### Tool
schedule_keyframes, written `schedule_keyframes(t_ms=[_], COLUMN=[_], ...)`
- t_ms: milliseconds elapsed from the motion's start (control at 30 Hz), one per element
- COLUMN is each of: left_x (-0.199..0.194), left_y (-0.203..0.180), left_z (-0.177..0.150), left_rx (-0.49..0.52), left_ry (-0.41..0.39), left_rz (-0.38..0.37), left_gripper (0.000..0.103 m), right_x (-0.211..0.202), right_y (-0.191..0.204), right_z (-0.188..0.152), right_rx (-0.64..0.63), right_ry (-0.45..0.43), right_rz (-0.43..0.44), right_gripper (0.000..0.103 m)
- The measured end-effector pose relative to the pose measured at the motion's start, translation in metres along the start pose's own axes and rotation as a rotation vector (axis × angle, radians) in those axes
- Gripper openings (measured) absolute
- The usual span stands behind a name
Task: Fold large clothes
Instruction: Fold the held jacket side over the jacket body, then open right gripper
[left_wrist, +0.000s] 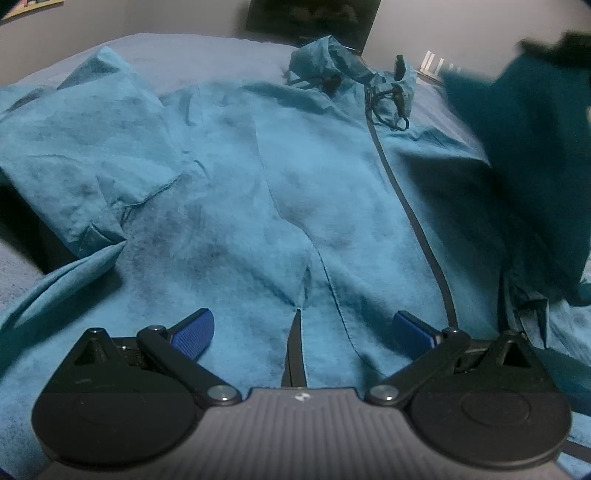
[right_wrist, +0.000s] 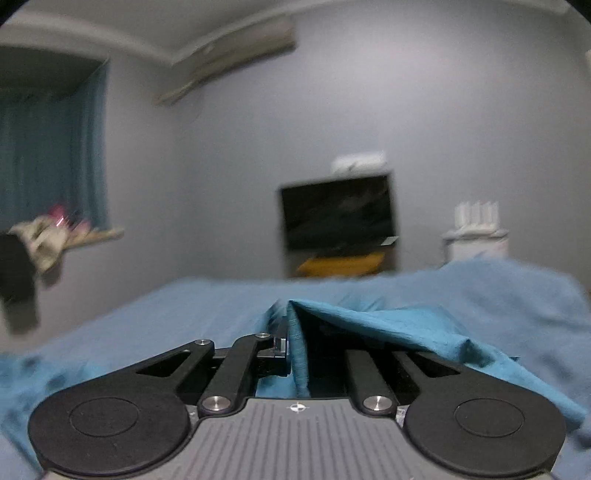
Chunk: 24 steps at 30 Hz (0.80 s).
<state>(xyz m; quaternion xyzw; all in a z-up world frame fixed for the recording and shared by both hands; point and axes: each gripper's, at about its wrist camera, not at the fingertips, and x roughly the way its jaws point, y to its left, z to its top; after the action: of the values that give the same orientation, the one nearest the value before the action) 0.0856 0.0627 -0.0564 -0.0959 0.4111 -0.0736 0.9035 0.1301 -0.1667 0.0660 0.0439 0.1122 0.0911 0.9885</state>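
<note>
Your left gripper hangs with its jaws apart just above the near hem of the blue jacket, gripping nothing. The jacket lies spread on the bed, its long axis and dark zipper running away from you toward the hood at the far edge. Your right gripper is clamped on a fold of the jacket's right side, so that hand is placed to carry the fabric across. The left sleeve lies doubled near the left edge. Beyond the bed stands a dark screen; nothing blocks the fold.
</note>
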Motion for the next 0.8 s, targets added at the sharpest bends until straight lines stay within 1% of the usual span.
schedule_keyframes(t_ms=[33, 100, 167, 200, 267, 300, 333, 400, 533, 633, 700, 733, 800], left_x=[0.000, 0.000, 0.001, 0.001, 0.001, 0.001, 0.001, 0.001, 0.001, 0.000, 0.000, 0.000, -0.001], left_y=[0.000, 0.000, 0.000, 0.000, 0.001, 0.001, 0.001, 0.000, -0.001, -0.001, -0.001, -0.002, -0.002], left_z=[0.000, 0.000, 0.000, 0.000, 0.000, 0.000, 0.000, 0.001, 0.000, 0.000, 0.000, 0.000, 0.000], left_rx=[-0.002, 0.000, 0.003, 0.004, 0.004, 0.004, 0.005, 0.009, 0.014, 0.013, 0.013, 0.014, 0.015], left_ry=[0.000, -0.001, 0.001, 0.002, 0.004, 0.005, 0.005, 0.006, 0.003, 0.002, -0.001, -0.002, -0.002], left_rz=[-0.002, -0.009, -0.013, -0.014, -0.016, -0.016, -0.017, -0.015, -0.011, -0.013, -0.015, -0.016, -0.020], left_gripper=[0.103, 0.103, 0.103, 0.103, 0.103, 0.103, 0.103, 0.103, 0.103, 0.103, 0.103, 0.103, 0.103], right_x=[0.009, 0.024, 0.034, 0.037, 0.034, 0.032, 0.025, 0.016, 0.014, 0.011, 0.009, 0.008, 0.009], right_y=[0.011, 0.020, 0.031, 0.031, 0.031, 0.027, 0.020, -0.001, -0.037, -0.056, -0.068, -0.075, -0.083], right_z=[-0.014, -0.045, -0.082, -0.097, -0.122, -0.131, -0.141, -0.144, -0.141, -0.138, -0.144, -0.146, -0.152], right_rx=[0.006, 0.036, 0.064, 0.079, 0.115, 0.145, 0.188, 0.300, 0.501, 0.669, 0.783, 0.836, 0.904], right_ry=[0.036, 0.119, 0.216, 0.257, 0.311, 0.325, 0.323, 0.297, 0.237, 0.191, 0.168, 0.149, 0.125], right_rz=[0.013, 0.032, 0.041, 0.038, 0.029, 0.026, 0.031, 0.042, 0.041, 0.048, 0.073, 0.099, 0.144], right_gripper=[0.009, 0.009, 0.012, 0.017, 0.031, 0.047, 0.058, 0.063, 0.068, 0.071, 0.071, 0.071, 0.070])
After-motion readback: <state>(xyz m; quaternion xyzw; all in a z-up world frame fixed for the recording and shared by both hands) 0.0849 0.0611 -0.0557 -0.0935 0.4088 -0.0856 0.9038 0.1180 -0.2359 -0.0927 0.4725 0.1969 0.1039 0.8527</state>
